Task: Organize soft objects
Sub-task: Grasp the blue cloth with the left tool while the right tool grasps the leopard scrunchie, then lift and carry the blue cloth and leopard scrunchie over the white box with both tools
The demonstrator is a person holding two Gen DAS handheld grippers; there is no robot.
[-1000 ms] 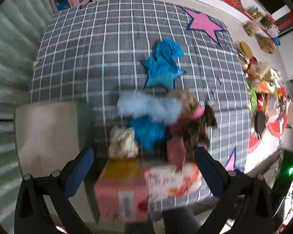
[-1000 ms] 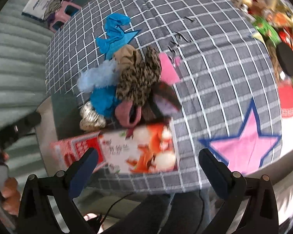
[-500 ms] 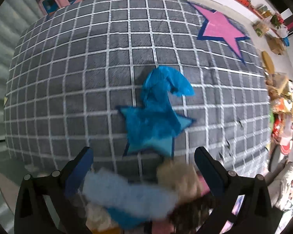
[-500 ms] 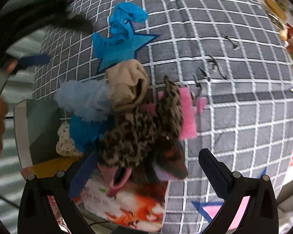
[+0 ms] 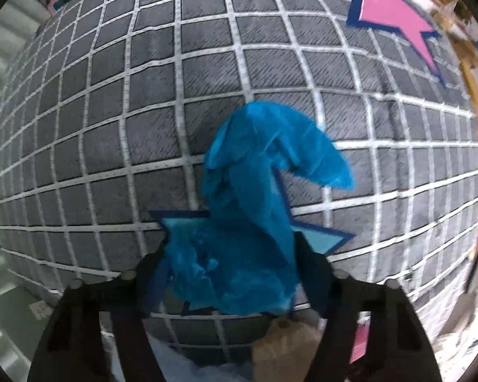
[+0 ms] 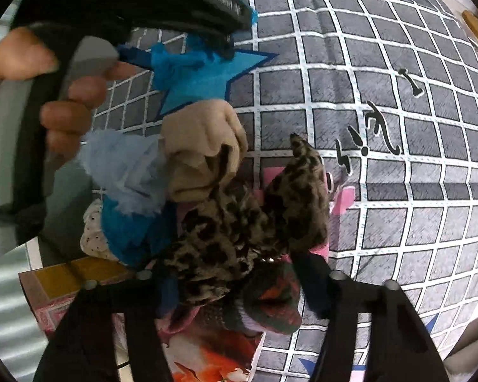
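Observation:
A crumpled blue cloth [image 5: 248,222] lies on the grey checked bedspread [image 5: 207,63], over a printed light-blue star. My left gripper [image 5: 232,267] points down on it, jaws closing, with both pads against the bunched cloth. In the right wrist view a pile of soft items sits near the bed's edge: a leopard-print cloth [image 6: 239,232], a beige sock [image 6: 204,146], a fluffy pale-blue piece [image 6: 127,168] and a dark red-green sock [image 6: 271,302]. My right gripper [image 6: 239,286] is closing on the leopard-print cloth, its pads touching it.
A hand [image 6: 67,108] holding the left gripper fills the upper left of the right wrist view. A printed box [image 6: 213,359] and a pink box [image 6: 63,286] sit at the bed's near edge, under the pile. Clutter lines the floor at the far right [image 5: 468,63].
The left gripper moved from above the pile out and down onto the blue cloth and narrowed around it. The right gripper sank onto the pile and narrowed around the leopard-print cloth.

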